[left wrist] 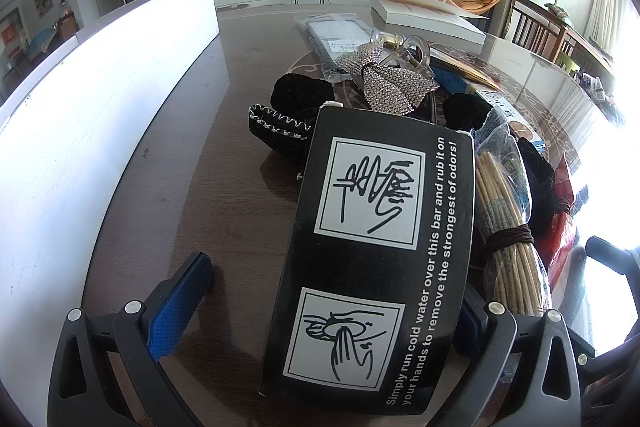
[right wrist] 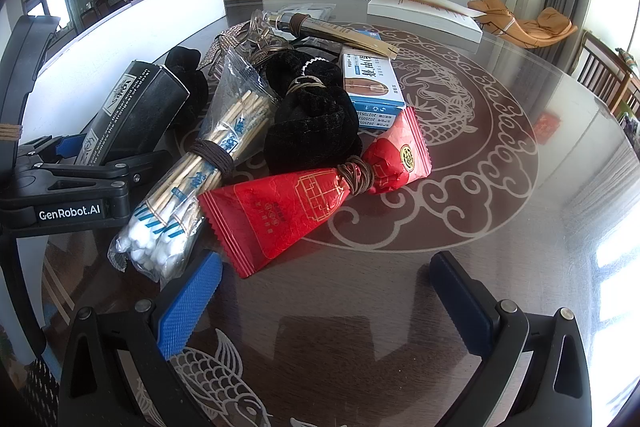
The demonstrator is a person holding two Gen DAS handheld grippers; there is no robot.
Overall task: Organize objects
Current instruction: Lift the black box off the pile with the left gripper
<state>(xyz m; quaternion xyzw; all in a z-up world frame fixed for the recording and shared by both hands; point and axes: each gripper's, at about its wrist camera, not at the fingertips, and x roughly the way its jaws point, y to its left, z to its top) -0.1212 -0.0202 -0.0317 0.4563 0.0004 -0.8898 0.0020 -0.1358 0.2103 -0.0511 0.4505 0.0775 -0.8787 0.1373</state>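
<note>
Black box: lies between the fingers of the left gripper, nearer the right finger; the left finger stands apart from it with bare table between. Fingers spread wide; whether the right pad touches the box cannot be told. Box is flat, black, with two white hand-washing pictograms and white print about rubbing a bar under cold water. In the right wrist view the same box sits at 10 o'clock, tilted, in the left gripper's frame.

Right gripper: fingers apart, nothing between them, over the glass tabletop.

Pile, 11 to 12 o'clock from the right gripper: bagged cotton swabs tied with a brown band; red packet likewise banded; black velvet pouch; blue-and-white carton.
</note>
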